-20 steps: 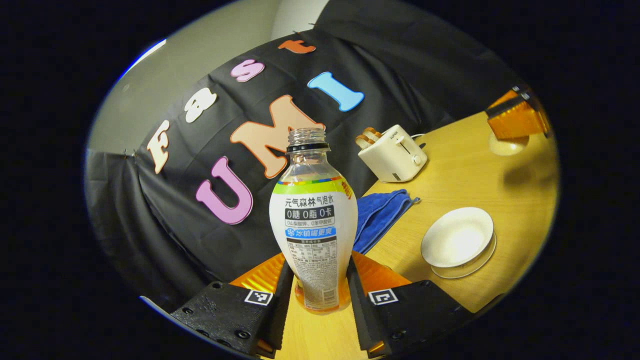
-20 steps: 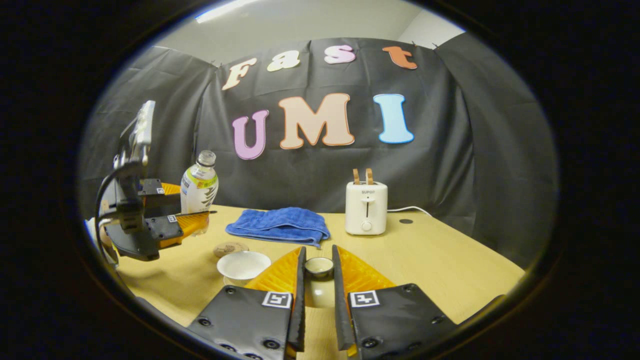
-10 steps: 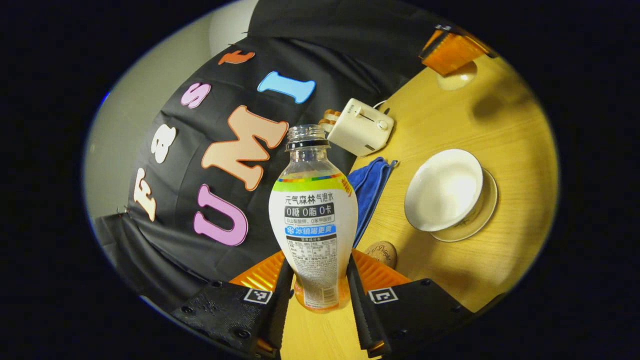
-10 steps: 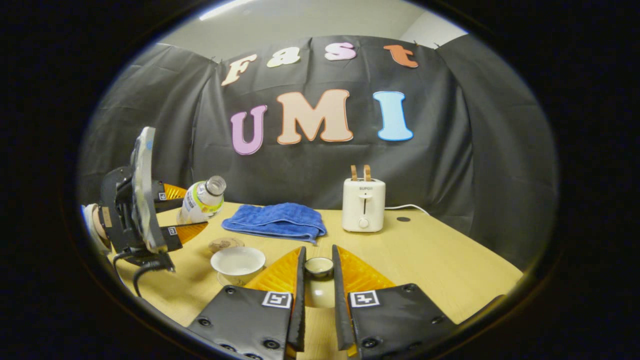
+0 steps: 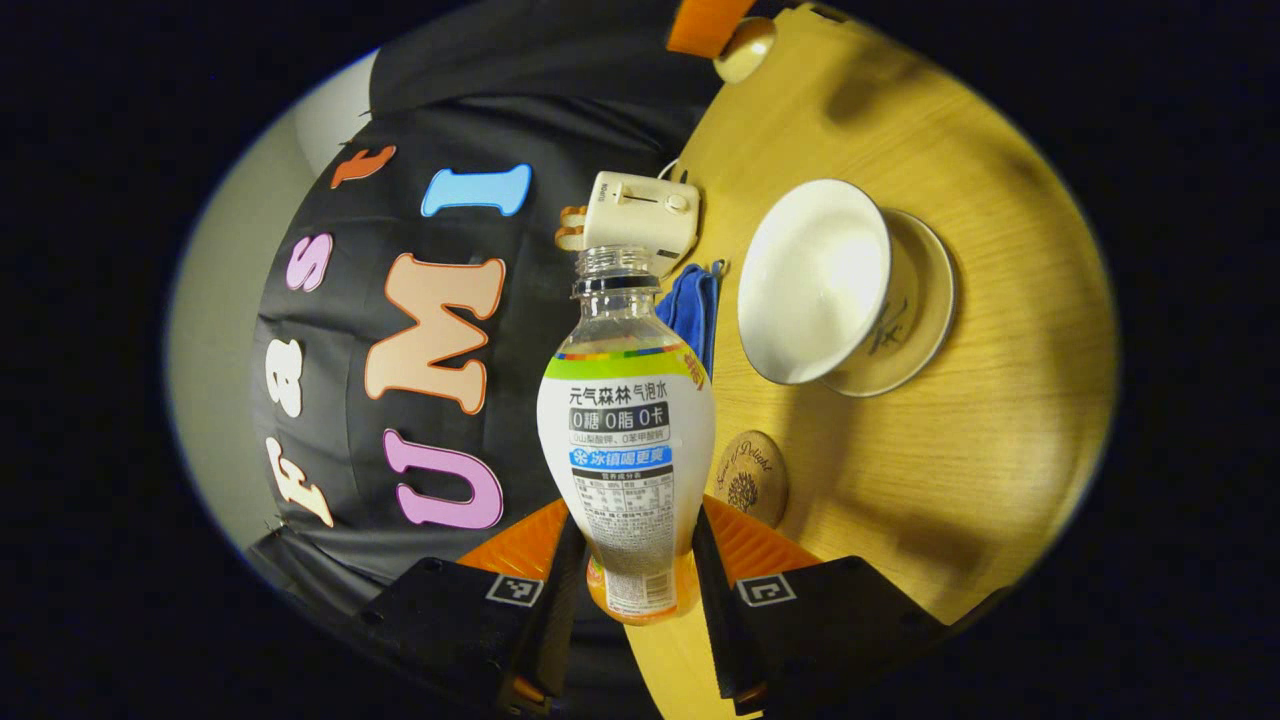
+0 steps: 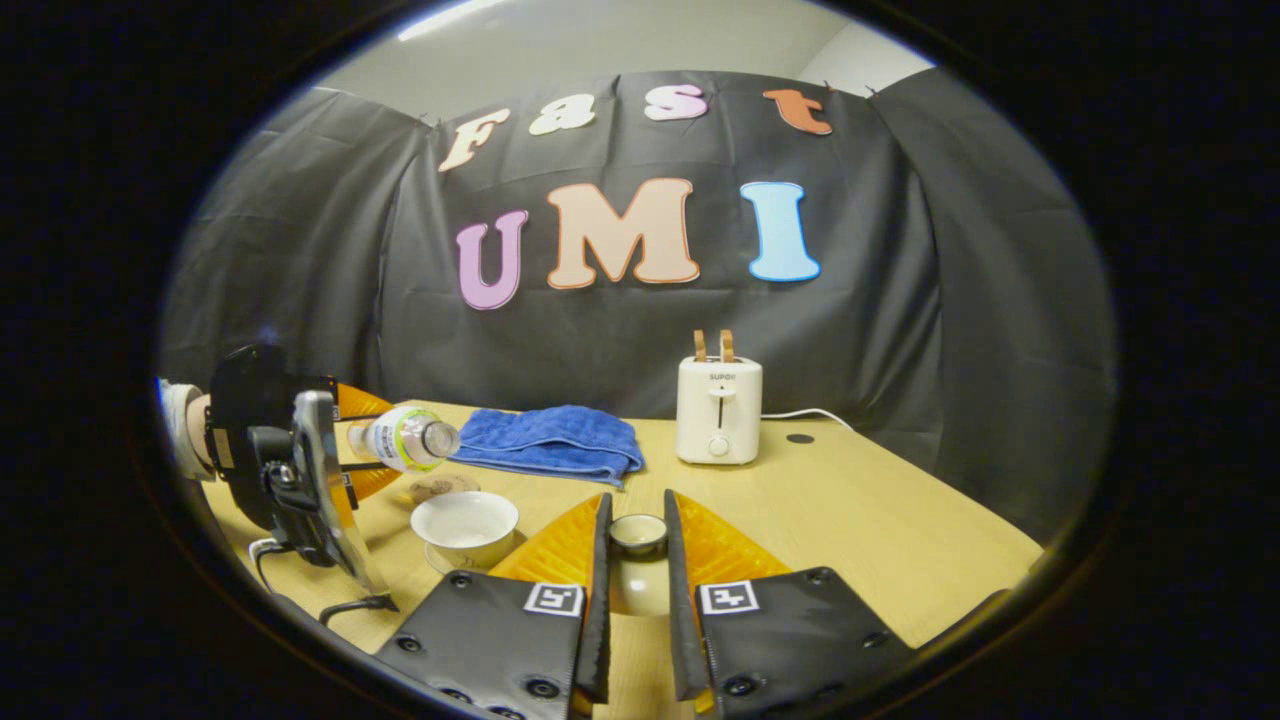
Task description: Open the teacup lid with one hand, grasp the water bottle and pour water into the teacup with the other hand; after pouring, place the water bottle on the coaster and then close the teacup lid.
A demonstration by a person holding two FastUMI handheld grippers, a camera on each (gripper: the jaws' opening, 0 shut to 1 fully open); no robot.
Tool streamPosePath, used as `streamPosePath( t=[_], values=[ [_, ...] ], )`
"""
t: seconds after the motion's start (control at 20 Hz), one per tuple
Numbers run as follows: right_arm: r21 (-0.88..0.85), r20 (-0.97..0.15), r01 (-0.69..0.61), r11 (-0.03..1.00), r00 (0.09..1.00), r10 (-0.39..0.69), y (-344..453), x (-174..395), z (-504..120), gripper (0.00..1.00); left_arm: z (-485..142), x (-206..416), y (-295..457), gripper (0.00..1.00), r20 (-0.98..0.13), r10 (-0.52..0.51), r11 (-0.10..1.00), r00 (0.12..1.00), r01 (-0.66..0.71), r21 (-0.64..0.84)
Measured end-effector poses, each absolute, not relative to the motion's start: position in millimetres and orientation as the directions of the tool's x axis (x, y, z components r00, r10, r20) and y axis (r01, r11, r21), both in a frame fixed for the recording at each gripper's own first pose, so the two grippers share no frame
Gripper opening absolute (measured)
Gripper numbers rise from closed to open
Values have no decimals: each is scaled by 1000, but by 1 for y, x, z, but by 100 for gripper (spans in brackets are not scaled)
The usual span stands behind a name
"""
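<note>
My left gripper (image 5: 630, 535) is shut on the lower body of an uncapped water bottle (image 5: 627, 440) with a white label. In the right gripper view the bottle (image 6: 402, 438) lies almost level above the table, its mouth pointing toward the white teacup (image 6: 465, 520). The open teacup (image 5: 812, 282) stands on its saucer (image 5: 920, 325), to the right of the bottle's neck. A round wooden coaster (image 5: 750, 478) lies near the bottle's base. My right gripper (image 6: 636, 505) is shut on the small teacup lid (image 6: 638, 534), held just above the table right of the cup.
A white toaster (image 6: 718, 412) with toast stands at the back by the black cloth wall. A folded blue towel (image 6: 548, 445) lies behind the cup. A person's hand (image 6: 185, 430) holds the left gripper at the left table edge. Bare wooden table (image 6: 860, 520) stretches to the right.
The left gripper has tipped the bottle from upright to nearly level, bringing its mouth over toward the teacup. The right gripper has stayed in place with the lid.
</note>
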State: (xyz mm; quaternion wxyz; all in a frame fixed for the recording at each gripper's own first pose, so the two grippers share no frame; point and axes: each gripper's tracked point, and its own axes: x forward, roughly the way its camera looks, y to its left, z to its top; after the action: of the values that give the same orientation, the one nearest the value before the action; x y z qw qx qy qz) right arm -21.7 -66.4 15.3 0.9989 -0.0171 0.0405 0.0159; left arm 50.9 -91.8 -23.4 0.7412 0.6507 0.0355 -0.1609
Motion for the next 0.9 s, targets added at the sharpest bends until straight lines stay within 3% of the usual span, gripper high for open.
streamPosePath(
  t=[0.4,0.9],
  values=[
    [-9,-74,-33,999,997,32,-69,-23,15,27,-21,52,-91,56,-293,-182,-111,939,276,955],
    [-16,-59,-23,1000,998,22,-79,-27,20,27,-7,55,-92,55,-299,-168,-294,939,242,925]
  ],
)
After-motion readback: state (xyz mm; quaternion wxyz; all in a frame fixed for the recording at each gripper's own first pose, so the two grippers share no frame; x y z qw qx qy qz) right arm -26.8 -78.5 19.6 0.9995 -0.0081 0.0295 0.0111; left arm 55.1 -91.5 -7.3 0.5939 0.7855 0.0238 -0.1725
